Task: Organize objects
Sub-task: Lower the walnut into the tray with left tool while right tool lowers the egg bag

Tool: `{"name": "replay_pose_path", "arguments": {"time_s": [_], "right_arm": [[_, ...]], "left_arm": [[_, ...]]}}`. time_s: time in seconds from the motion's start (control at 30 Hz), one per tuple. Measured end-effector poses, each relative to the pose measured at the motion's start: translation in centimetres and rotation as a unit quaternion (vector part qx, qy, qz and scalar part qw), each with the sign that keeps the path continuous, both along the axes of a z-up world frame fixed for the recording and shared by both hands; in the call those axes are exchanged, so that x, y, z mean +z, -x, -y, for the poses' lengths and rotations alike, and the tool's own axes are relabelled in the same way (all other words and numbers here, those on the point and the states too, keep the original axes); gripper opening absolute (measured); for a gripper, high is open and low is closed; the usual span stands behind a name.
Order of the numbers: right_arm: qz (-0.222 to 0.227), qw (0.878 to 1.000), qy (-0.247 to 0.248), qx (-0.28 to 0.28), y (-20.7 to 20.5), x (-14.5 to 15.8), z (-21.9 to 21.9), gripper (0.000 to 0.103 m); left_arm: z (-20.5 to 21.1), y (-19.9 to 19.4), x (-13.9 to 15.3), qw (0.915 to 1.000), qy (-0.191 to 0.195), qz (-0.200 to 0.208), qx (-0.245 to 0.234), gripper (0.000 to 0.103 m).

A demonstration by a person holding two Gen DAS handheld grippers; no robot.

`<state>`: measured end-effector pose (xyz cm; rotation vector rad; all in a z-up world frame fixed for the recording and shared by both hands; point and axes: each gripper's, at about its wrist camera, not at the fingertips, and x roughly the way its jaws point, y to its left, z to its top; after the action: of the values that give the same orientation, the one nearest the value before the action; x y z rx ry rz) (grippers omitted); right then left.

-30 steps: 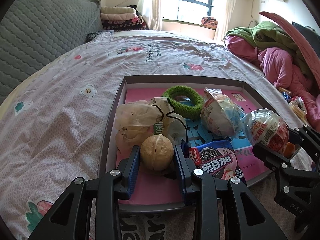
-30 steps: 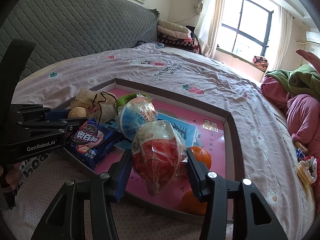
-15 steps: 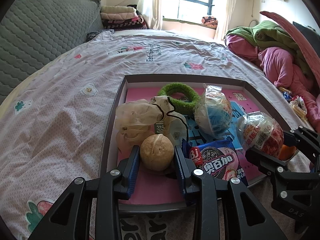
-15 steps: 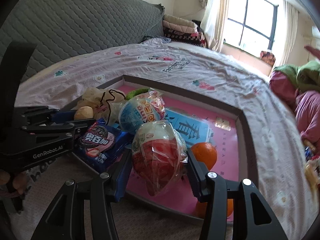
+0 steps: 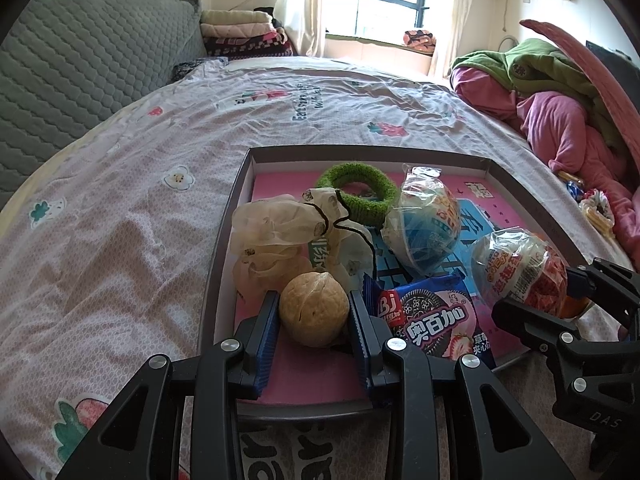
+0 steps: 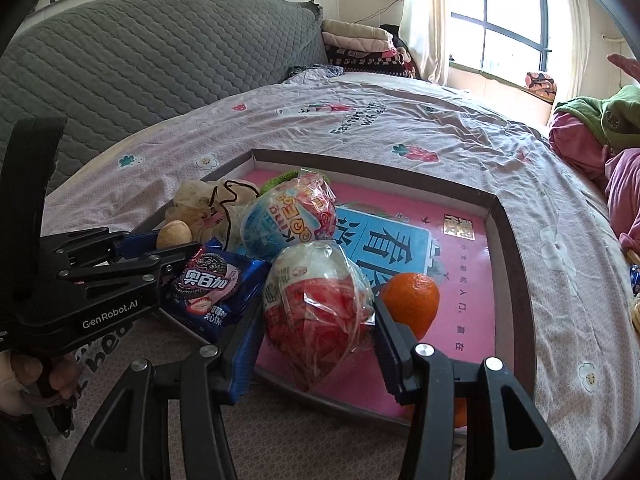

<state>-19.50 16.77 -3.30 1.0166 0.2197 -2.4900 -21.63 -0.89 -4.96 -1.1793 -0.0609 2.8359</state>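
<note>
Left tongs (image 5: pixel 314 320) clenched on a walnut (image 5: pixel 314 309), blue pads pressing both its sides, low over the near left corner of the shallow tray (image 5: pixel 224 248) on the bed (image 5: pixel 120 208). Right tongs (image 6: pixel 316 320) clamped on a red egg-shaped toy in clear wrap (image 6: pixel 316 304), wrapper tail hanging down toward the tray's near rim.

Inside the tray, on its pink printed floor:
- cookie packet (image 5: pixel 434 322), blue, lying flat between the two tongs, just beside the walnut
- blue egg-shaped toy in clear wrap (image 5: pixel 424 232), behind the packet, leaning against the green ring
- green fuzzy ring (image 5: pixel 358 196), toward the far rim
- sheer drawstring pouches (image 5: pixel 276 232), crumpled, along the left wall, right behind the walnut
- an orange (image 6: pixel 412 300), just right of the red toy — touching or only close, cannot tell

A second orange shape partly hidden behind the right tongs' finger at the tray's near edge. Person's hand (image 6: pixel 24 380) gripping the left handle, low at the left of the right-wrist view. Piled clothes (image 5: pixel 560 100) at the bed's far right side.
</note>
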Motion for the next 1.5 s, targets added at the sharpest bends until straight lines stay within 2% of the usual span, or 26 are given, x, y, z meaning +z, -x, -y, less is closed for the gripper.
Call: {"name": "replay_pose_path", "arguments": {"time_s": [0.5,1.33,1.5], "right_arm": [[0.004,1.000,-0.013,0.008,0.5,-0.1,0.5,0.052],[-0.007,1.000,-0.031,0.002,0.1,0.7,0.1,0.059],[-0.014,0.999,-0.031,0.001,-0.1,1.0,0.0,0.060]], "left_arm": [[-0.1,0.5,0.2,0.9994,0.003,0.035,0.005,0.034],[0.1,-0.8,0.9,0.9992,0.007,0.035,0.017,0.034],[0.1,-0.9,1.4,0.9993,0.006,0.030,0.019,0.039]]}}
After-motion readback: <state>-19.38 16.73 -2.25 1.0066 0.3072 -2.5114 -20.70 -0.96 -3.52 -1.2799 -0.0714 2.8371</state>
